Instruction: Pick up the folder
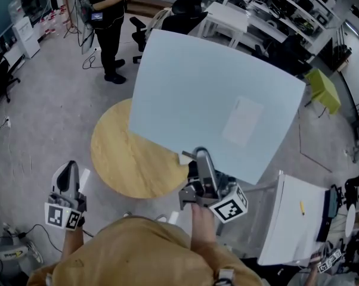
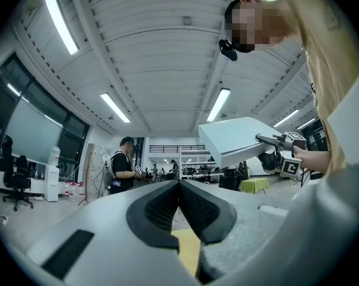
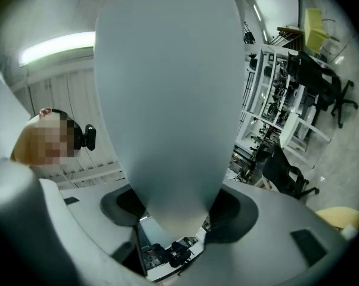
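A large pale blue folder (image 1: 209,106) hangs tilted in the air over the right part of a round wooden table (image 1: 126,159). My right gripper (image 1: 200,155) is shut on the folder's near edge. In the right gripper view the folder (image 3: 167,100) fills the middle and runs down between the two pads of the right gripper (image 3: 173,216). My left gripper (image 1: 68,174) is at the lower left, off the table's rim, shut with nothing in it. In the left gripper view its jaws (image 2: 179,186) meet at the tip, and the folder (image 2: 239,139) shows beyond at the right.
A person in dark clothes (image 1: 108,22) stands at the back left on the grey floor. A black office chair (image 1: 179,14), a white desk (image 1: 233,16) and shelves are behind the table. A white rack (image 1: 293,219) stands at the right, and a yellow-green stool (image 1: 322,88) farther back.
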Demonstrator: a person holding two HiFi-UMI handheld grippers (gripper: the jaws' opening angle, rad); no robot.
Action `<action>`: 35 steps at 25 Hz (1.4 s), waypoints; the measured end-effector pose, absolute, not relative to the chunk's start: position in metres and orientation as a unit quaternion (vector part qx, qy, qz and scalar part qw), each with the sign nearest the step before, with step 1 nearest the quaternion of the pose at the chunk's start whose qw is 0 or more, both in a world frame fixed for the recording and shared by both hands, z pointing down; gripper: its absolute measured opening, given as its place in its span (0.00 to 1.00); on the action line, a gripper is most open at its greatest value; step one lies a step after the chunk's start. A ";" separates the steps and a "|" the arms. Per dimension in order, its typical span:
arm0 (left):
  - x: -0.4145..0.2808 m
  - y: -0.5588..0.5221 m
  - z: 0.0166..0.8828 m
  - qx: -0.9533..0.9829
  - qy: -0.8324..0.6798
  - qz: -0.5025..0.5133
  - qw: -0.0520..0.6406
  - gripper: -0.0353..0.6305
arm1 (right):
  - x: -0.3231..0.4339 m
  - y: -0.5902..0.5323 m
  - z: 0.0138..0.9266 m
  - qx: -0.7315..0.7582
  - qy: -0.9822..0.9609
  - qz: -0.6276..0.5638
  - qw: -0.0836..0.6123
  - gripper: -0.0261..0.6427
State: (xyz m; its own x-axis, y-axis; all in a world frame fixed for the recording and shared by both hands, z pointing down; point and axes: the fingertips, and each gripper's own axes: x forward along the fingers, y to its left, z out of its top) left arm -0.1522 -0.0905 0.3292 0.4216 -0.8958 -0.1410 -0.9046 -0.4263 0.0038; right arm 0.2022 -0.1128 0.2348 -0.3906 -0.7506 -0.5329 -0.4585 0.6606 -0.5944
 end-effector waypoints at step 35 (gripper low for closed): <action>-0.238 -0.049 0.266 -0.769 0.628 0.065 0.102 0.06 | 0.271 -0.039 0.173 -0.480 0.782 -0.049 0.395 0.44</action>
State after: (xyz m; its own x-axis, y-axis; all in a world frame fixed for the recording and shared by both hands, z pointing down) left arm -0.2383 -0.0485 0.2660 0.2023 -0.9522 -0.2290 -0.9789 -0.1899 -0.0751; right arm 0.2705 -0.0394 0.1726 -0.2271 -0.7894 -0.5703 -0.7124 0.5339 -0.4554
